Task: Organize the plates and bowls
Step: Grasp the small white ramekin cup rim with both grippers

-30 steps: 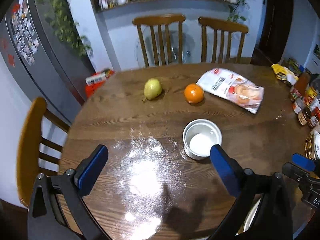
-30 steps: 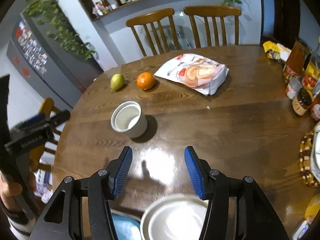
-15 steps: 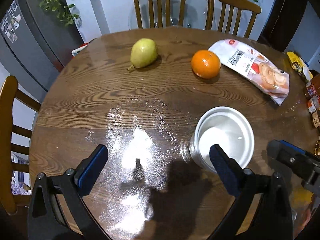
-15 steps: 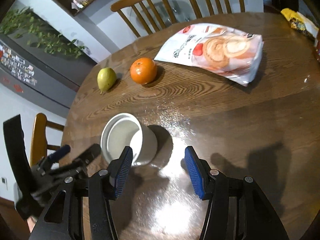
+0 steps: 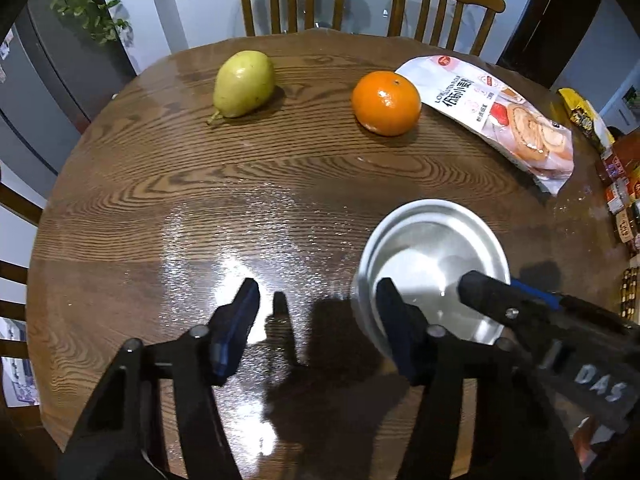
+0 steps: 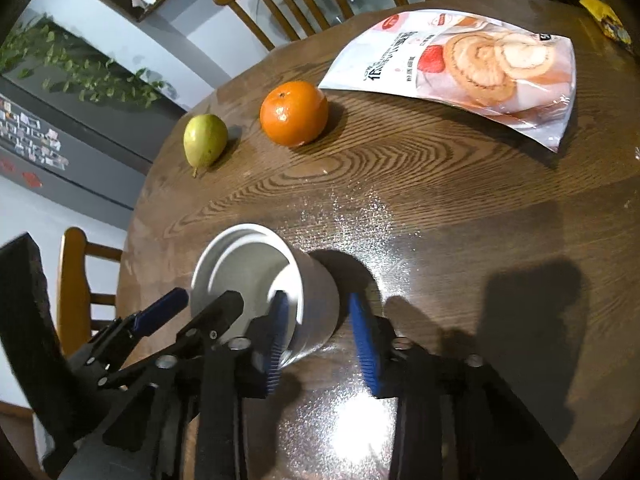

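Right hand-held gripper (image 6: 320, 340) parted astride white bowl (image 6: 264, 280) wall, left hand-held gripper (image 5: 316, 320) parted, empty, beside bowl

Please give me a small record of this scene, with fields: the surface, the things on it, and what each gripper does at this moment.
surface: round wooden table
bowl: white, upright
fruit: pear left of orange, apart
bag: snack bag, flat, behind the bowl
right gripper: open, jaws astride the bowl's wall, one finger inside, one outside
left gripper: open, holds nothing, just left of the bowl
bowl grasp: not yet closed
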`<action>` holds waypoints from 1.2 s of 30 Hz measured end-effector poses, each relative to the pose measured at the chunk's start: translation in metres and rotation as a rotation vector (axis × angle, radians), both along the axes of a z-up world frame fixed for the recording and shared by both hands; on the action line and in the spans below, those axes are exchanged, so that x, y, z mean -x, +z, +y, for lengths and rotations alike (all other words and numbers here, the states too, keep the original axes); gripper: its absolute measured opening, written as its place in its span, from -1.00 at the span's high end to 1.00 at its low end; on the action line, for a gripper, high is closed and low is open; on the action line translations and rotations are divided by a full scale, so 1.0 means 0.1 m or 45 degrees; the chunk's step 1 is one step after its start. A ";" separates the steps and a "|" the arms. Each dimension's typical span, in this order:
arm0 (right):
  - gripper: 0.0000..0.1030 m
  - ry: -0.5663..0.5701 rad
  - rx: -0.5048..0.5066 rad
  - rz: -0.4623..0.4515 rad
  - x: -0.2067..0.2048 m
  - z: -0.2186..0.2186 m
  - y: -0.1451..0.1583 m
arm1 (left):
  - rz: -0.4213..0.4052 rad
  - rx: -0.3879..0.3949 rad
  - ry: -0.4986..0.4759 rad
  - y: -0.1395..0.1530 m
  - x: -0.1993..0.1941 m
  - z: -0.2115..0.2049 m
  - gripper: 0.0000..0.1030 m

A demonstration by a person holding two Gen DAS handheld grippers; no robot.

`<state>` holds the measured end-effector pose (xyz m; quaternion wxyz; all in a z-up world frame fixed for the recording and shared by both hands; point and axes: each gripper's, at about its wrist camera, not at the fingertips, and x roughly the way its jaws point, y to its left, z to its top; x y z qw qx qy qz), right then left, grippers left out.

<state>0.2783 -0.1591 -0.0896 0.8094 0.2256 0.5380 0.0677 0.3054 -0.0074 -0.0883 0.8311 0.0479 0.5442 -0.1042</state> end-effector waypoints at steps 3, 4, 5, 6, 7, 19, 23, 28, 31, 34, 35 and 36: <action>0.50 0.027 0.048 -0.019 -0.02 0.05 0.01 | 0.002 0.012 -0.002 -0.02 -0.02 -0.01 -0.03; 0.53 0.040 0.062 -0.025 -0.03 0.07 0.02 | 0.006 0.013 -0.001 -0.03 -0.03 -0.01 -0.02; 0.56 0.047 0.067 -0.024 -0.04 0.08 0.02 | 0.009 0.018 0.000 -0.04 -0.04 -0.01 0.01; 0.57 0.053 0.080 -0.024 -0.05 0.10 0.02 | 0.012 0.021 0.003 -0.05 -0.06 -0.02 0.01; 0.57 0.053 0.093 -0.025 -0.06 0.10 0.02 | 0.013 0.022 0.005 -0.06 -0.07 -0.02 0.03; 0.71 0.084 0.168 -0.054 -0.06 0.18 0.03 | 0.068 0.103 -0.049 -0.10 -0.10 -0.11 0.60; 0.73 0.081 0.158 -0.052 0.01 0.18 0.02 | 0.095 0.130 -0.064 -0.16 -0.05 -0.13 0.67; 0.73 0.061 0.101 -0.041 0.13 0.12 0.00 | 0.087 0.141 -0.092 -0.14 0.08 -0.16 0.74; 0.73 0.060 0.108 -0.039 0.23 0.11 0.00 | 0.094 0.146 -0.106 -0.15 0.20 -0.17 0.74; 0.73 0.061 0.111 -0.039 0.34 0.11 0.01 | 0.084 0.141 -0.113 -0.12 0.32 -0.18 0.75; 0.73 0.060 0.109 -0.041 0.38 0.11 0.02 | 0.079 0.139 -0.116 -0.11 0.36 -0.19 0.75; 0.73 0.057 0.106 -0.044 0.43 0.10 0.03 | 0.073 0.138 -0.121 -0.10 0.39 -0.20 0.75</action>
